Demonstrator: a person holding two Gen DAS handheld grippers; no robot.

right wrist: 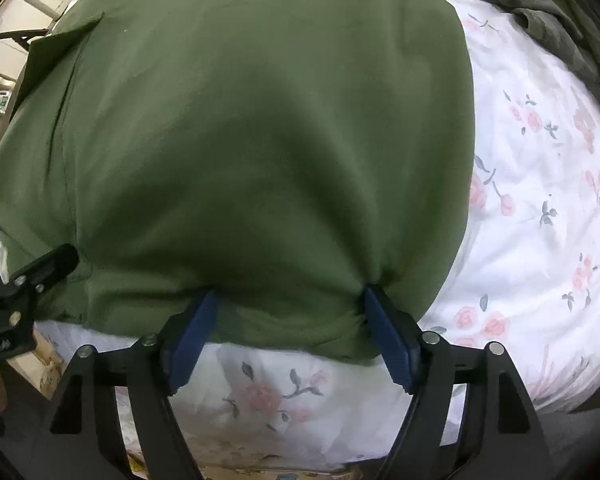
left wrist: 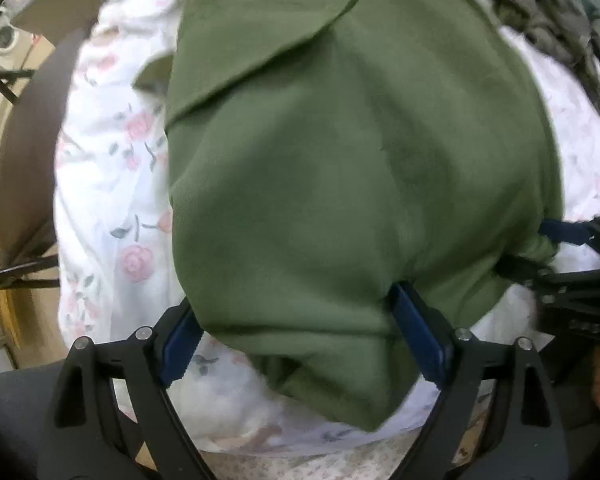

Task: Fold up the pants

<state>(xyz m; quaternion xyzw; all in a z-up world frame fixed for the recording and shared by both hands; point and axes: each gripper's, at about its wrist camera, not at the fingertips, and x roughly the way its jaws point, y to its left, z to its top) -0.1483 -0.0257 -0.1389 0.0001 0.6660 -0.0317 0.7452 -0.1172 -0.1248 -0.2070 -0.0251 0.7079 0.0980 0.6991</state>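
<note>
Far left, off the bed: a washing machine (left wrist: 3, 36) and dark metal legs, room edge only. Next, the floral sheet (left wrist: 112, 184) covering the bed, white with pink roses. On it lie the green pants (left wrist: 340, 160), spread broad and mostly flat, a folded flap showing toward the far left corner. The near edge of the pants is bunched. Left gripper (left wrist: 296, 328) points down over that near edge, jaws spread wide, blue pads either side of the cloth; the fabric sits between them but the pads do not look pressed onto it. Right gripper (right wrist: 290, 326) stands the same way at the near edge further right: jaws wide, cloth humped between the pads, no clear pinch. Beyond the pants to the right, more bare sheet, and a pile of dark clothes (right wrist: 540, 4) at the far right corner. Risks, as judgement: the two grippers sit near each other and could knock together; closing on the bunched edge may catch the sheet along with the pants, or take only the top layer, so the fold comes out skewed.
</note>
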